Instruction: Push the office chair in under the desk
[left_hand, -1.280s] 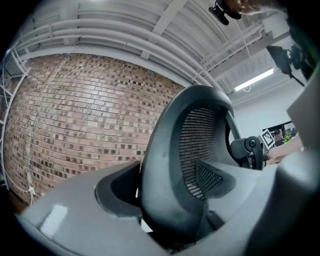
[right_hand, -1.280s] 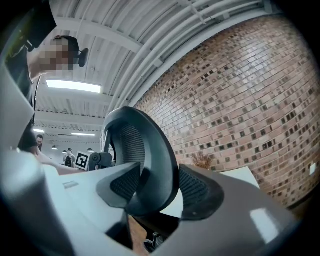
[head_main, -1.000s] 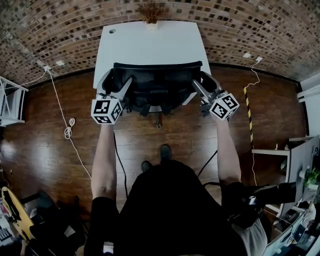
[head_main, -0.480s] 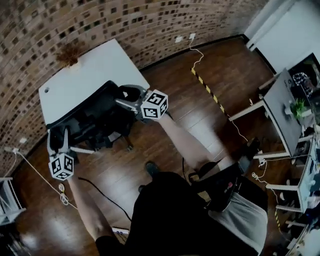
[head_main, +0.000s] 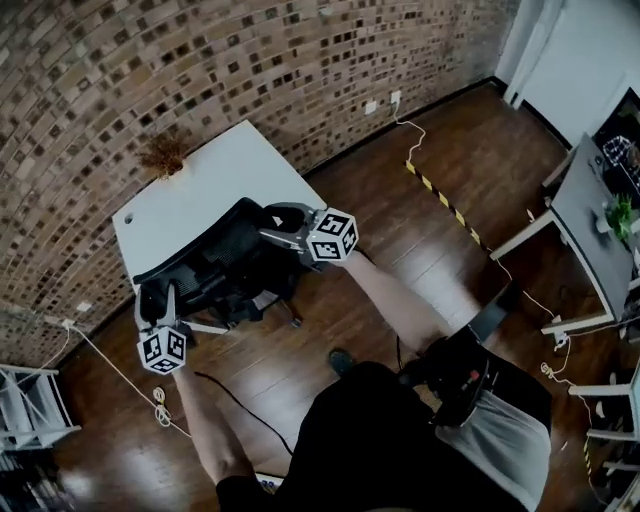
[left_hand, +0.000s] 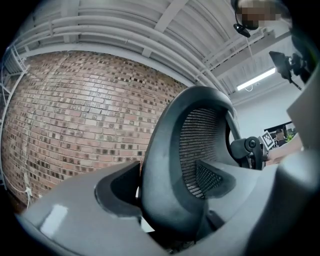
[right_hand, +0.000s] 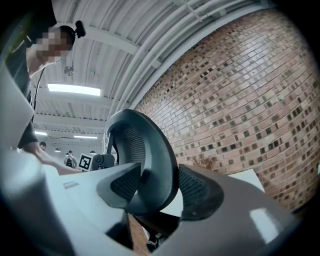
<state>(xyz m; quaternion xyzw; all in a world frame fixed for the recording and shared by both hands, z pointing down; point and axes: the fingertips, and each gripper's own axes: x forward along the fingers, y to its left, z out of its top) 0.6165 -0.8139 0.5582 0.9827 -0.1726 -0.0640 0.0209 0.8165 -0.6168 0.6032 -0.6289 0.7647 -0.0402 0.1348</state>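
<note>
Left tool (head_main: 158, 298): pale grey moulded jaws, glossy finish, dark textured pads set in scooped recesses. Left cube (head_main: 163, 350) at its rear: white, black square markers on each face.
Right tool (head_main: 278, 225): same grey jaws, dark mesh-patterned pads. Right cube (head_main: 333, 235): white, black markers.
Person: black short-sleeved top (head_main: 370, 440), grey fabric (head_main: 498, 455) at right hip, black pouch-like gear (head_main: 458, 378) at waist, dark shoe (head_main: 340, 358).

The tabletop (head_main: 205, 195) stood against the wall (head_main: 200, 60), a plant (head_main: 165, 155) at its back edge. The chair (head_main: 215, 265) stood on the floor (head_main: 400, 230) at its front edge, with the left tongs (head_main: 155, 300) and right tongs (head_main: 283, 222) at either end of its back.
</note>
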